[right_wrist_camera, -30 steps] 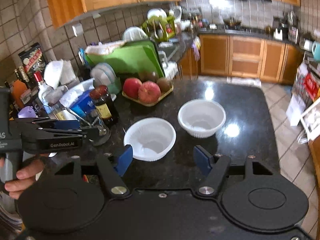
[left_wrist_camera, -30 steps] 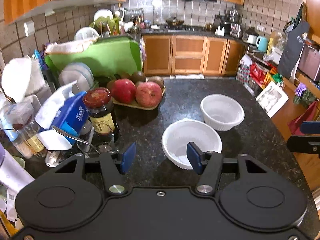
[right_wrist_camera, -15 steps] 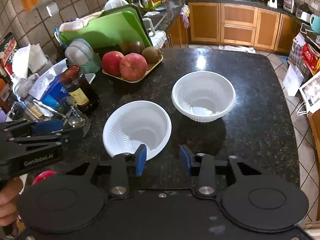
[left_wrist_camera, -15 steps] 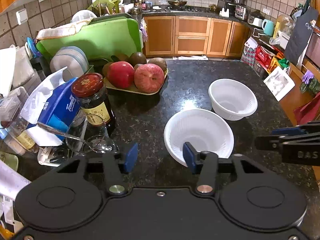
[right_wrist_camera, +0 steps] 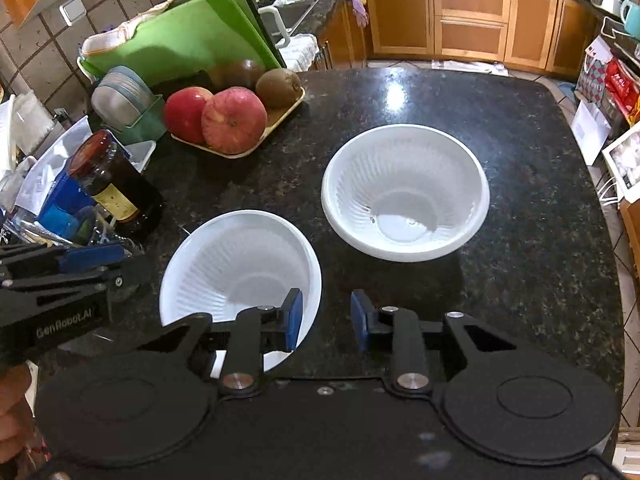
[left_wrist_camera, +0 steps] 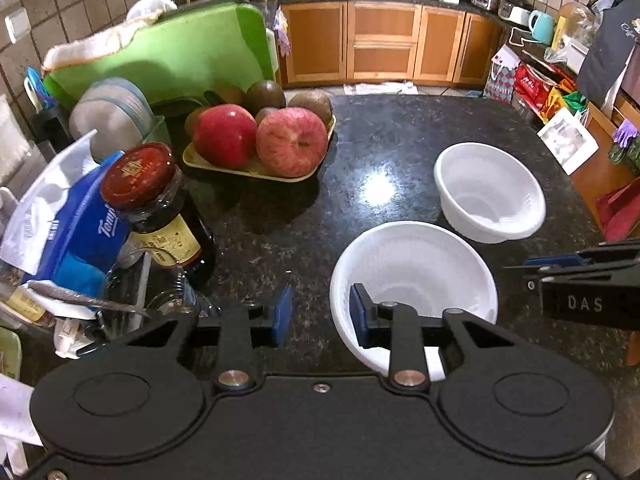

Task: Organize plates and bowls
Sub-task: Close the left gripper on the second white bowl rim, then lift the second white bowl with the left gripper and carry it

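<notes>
Fingers [left_wrist_camera: 282, 314] of both grippers apart and empty, left gripper [left_wrist_camera: 320, 314] and right gripper [right_wrist_camera: 326, 316] straddling opposite rims of near bowl [right_wrist_camera: 240, 264] on table [right_wrist_camera: 540, 240], far bowl [right_wrist_camera: 404, 196] apart beside it; both mouth-up, round, not yet stacked.

- The left gripper [left_wrist_camera: 320, 316] points forward and down, blue pads parted with a clear gap.
- The right gripper [right_wrist_camera: 326, 318] is angled likewise, its pads also apart, nothing between them.
</notes>
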Demonstrator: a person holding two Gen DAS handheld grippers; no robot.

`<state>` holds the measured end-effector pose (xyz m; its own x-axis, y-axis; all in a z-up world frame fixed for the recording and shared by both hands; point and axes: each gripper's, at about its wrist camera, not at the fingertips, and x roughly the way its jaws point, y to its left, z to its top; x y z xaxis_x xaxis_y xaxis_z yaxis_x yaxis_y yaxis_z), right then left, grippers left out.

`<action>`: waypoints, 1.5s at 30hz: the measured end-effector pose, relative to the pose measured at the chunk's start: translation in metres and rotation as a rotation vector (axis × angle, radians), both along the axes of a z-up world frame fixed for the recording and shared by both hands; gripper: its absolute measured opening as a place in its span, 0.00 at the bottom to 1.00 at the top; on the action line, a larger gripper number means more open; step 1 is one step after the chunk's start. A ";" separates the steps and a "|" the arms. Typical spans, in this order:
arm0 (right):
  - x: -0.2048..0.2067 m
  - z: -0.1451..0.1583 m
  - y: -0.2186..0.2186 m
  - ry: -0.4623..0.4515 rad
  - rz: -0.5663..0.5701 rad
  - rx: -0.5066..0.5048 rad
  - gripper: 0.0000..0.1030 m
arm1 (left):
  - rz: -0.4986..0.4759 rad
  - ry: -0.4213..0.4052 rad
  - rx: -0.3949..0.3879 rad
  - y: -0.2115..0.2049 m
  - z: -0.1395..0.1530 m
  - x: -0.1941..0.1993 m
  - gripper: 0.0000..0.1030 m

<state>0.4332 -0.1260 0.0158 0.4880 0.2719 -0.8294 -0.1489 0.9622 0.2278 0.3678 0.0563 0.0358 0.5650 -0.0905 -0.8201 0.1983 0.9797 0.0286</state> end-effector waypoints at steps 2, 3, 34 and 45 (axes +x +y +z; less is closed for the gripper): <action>0.006 -0.004 0.000 0.008 0.002 0.005 0.29 | -0.003 0.017 0.004 0.001 -0.004 0.006 0.39; 0.008 -0.006 0.000 0.012 0.004 0.007 0.29 | 0.000 0.022 0.008 0.001 -0.006 0.009 0.39; 0.010 -0.021 0.013 0.044 0.063 0.010 0.14 | -0.066 0.085 0.013 -0.016 -0.030 0.022 0.21; 0.006 -0.019 0.014 0.037 0.068 0.010 0.14 | -0.065 0.070 0.017 -0.016 -0.027 0.016 0.21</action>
